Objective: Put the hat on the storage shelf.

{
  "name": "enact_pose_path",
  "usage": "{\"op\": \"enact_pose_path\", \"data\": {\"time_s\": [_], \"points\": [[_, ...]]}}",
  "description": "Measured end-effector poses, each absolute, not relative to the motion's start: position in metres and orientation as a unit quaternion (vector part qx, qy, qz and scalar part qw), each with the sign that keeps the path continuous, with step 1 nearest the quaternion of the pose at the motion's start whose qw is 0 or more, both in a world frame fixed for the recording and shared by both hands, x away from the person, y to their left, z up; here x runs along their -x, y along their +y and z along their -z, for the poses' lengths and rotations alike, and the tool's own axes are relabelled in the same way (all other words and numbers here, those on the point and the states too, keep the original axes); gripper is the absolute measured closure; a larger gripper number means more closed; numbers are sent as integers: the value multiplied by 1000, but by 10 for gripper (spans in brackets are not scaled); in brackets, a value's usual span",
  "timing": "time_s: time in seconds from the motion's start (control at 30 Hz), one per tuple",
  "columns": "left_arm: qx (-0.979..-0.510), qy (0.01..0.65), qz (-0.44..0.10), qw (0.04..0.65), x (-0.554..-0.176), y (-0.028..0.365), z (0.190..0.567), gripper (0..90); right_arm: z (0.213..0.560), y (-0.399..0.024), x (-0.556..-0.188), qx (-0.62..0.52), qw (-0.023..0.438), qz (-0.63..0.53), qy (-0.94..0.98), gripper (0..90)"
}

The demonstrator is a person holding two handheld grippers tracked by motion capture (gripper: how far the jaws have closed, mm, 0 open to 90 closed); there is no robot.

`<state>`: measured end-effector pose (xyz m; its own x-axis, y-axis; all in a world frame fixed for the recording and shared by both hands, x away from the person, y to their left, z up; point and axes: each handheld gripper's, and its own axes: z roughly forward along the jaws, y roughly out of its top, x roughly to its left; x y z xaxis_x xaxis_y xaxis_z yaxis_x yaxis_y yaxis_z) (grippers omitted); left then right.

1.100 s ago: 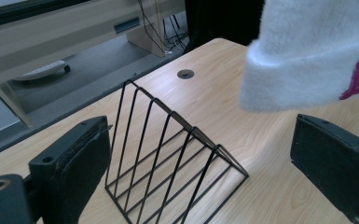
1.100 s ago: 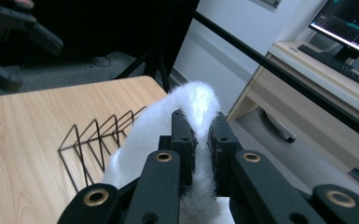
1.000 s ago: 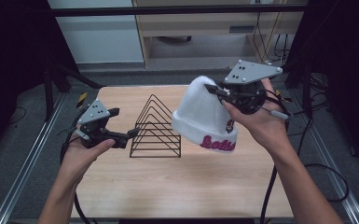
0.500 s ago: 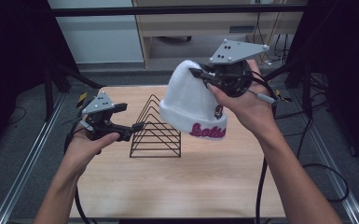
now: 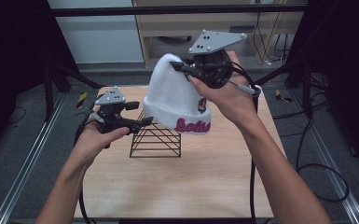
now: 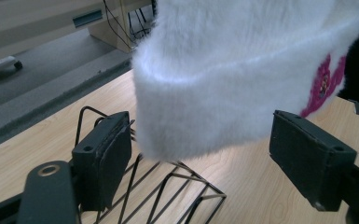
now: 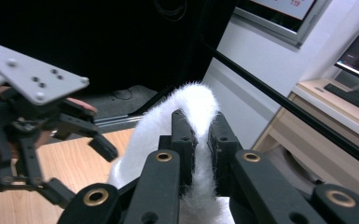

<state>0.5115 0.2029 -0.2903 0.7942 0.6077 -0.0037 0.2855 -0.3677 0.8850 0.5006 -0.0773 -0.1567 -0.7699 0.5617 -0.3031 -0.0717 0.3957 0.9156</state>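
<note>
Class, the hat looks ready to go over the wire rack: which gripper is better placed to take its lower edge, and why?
Probably the left gripper: its jaws stand open beside the hat brim, above the wire rack. The right gripper is shut on the hat's top.

We are seeing a fluffy white beanie (image 5: pixel 177 100) with pink lettering hanging above the black wire rack (image 5: pixel 156 138), crown pinched up.

A fluffy white knit beanie (image 5: pixel 177 100) with stitched pink lettering, a thin black wire rack (image 5: pixel 156 140) on a pale, smooth wood-grain table (image 5: pixel 214 177), and matt black gripper pads (image 6: pixel 107 156) with rough, worn faces.
</note>
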Motion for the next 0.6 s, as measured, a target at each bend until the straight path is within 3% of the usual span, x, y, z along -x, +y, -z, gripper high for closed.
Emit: {"op": "enact_pose_path", "data": {"time_s": [0.27, 0.37, 0.43, 0.6], "points": [[-816, 292, -160, 472, -526, 201, 300, 184, 160, -66, -501, -149, 289, -531, 783, 839], [-817, 288, -157, 474, -527, 198, 302, 218, 161, -64, -501, -144, 287, -531, 784, 839], [-820, 283, -155, 472, -527, 196, 303, 313, 162, -63, -501, -144, 287, -531, 784, 839], [-823, 275, -165, 470, -526, 193, 301, 645, 162, -64, -502, -145, 287, -530, 785, 839]]}}
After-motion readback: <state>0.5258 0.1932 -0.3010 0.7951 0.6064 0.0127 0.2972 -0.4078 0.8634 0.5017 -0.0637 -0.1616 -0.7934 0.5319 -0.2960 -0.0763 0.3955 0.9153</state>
